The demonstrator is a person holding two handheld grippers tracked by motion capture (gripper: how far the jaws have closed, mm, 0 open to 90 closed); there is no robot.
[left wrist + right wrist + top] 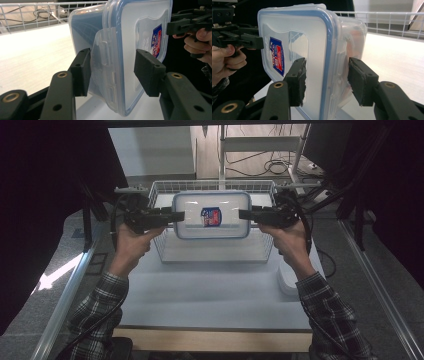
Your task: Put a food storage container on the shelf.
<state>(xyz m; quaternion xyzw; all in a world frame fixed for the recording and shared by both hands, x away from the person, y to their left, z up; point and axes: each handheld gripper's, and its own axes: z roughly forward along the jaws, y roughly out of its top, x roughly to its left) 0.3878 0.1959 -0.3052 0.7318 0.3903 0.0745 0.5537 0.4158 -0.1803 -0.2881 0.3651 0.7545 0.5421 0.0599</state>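
A clear plastic container (211, 215) with a blue-rimmed lid and a red and blue label is held level above a white wire basket (212, 254). My left gripper (179, 215) is shut on its left end and my right gripper (242, 214) is shut on its right end. In the left gripper view the jaws of the left gripper (112, 72) clamp the container (125, 50) across a side clasp, and the right gripper (185, 23) shows beyond. In the right gripper view the right gripper (325, 80) pinches the lid edge of the container (312, 50), with the left gripper (249, 40) opposite.
The basket stands at the back of a white tabletop (210, 290) with a wooden front edge (210, 340). A white object (287, 282) lies at the table's right side. Cables (277, 167) lie on the floor behind. Metal rails run along both sides.
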